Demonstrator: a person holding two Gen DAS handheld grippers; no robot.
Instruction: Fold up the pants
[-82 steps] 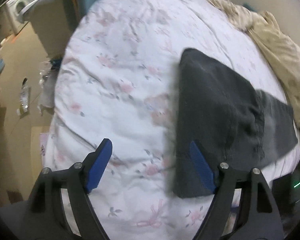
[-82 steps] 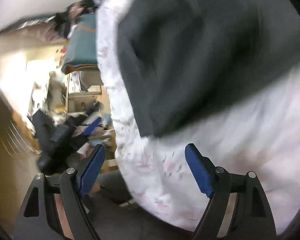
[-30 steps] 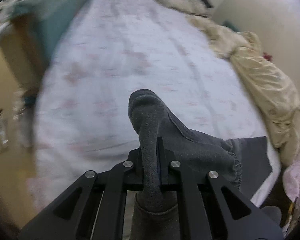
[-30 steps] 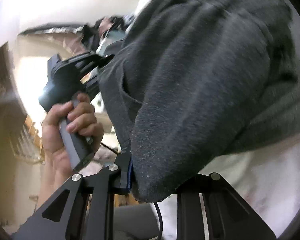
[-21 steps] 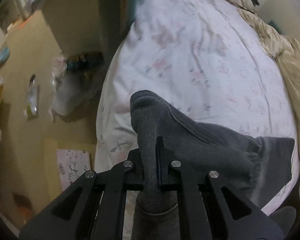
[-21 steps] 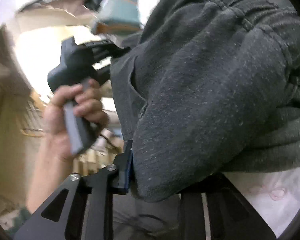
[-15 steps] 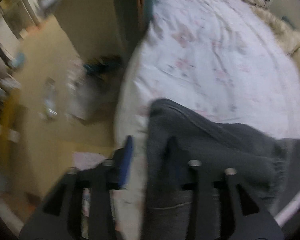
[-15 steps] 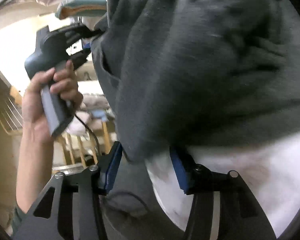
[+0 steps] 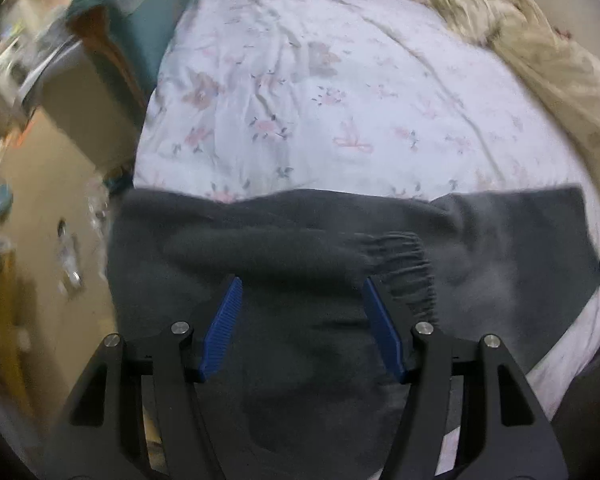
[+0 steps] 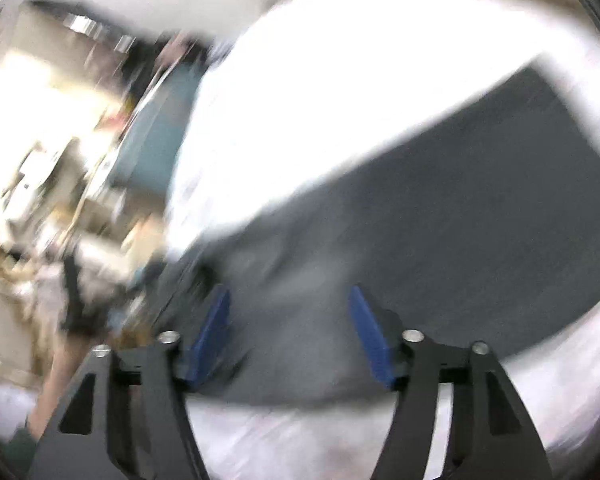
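Note:
Dark grey pants (image 9: 300, 248) lie folded in a long band across the near edge of the bed, the gathered elastic waistband (image 9: 408, 264) showing right of centre. My left gripper (image 9: 300, 300) hovers just over the cloth, its jaws opening, blue pads apart and nothing pinched between them. In the blurred right wrist view the same pants (image 10: 440, 216) spread as a dark slab on the white cover. My right gripper (image 10: 286, 308) is above their near end, jaws opening, pads clear of the fabric.
The bed (image 9: 320, 92) has a white floral cover. A beige crumpled duvet (image 9: 548, 52) lies along its far right side. A teal cushion (image 9: 148, 12) and a cabinet (image 9: 76, 108) stand left of the bed, with clutter on the tan floor (image 9: 52, 220).
Both grippers were shut on bunched grey cloth a second ago. They have let go and spread their pads, and the pants now lie flat on the bed. The right view swung away fast.

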